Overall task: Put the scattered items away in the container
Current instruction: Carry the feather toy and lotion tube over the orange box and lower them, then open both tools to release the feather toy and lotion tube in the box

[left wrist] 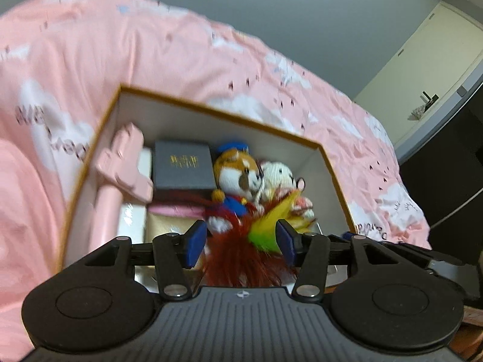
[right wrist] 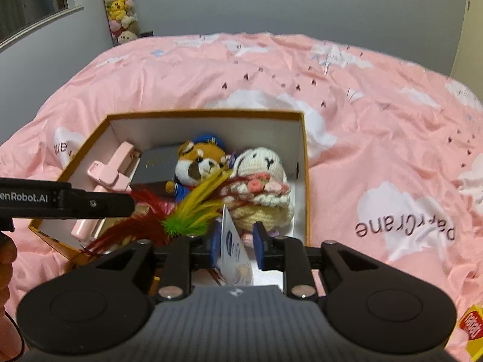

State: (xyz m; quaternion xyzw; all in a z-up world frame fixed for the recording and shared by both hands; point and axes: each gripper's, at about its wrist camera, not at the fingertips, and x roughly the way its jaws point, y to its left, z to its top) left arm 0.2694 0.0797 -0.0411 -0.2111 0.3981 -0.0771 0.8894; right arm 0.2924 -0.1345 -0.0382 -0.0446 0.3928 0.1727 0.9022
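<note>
An orange-rimmed box with a white inside lies on the pink bed. In it are a pink clip-like holder, a dark grey case, a fox plush in blue and a white crochet bunny. A red, yellow and green feather toy lies over them. My left gripper hangs open above the feathers, pads clear of them. My right gripper is open over the box's near end, with a white printed card standing loose between its jaws.
The pink cloud-print duvet surrounds the box. A yellow and red packet lies at the near right. The left gripper's black body reaches in from the left. Stacked plush toys hang on the far wall. Dark furniture stands beside the bed.
</note>
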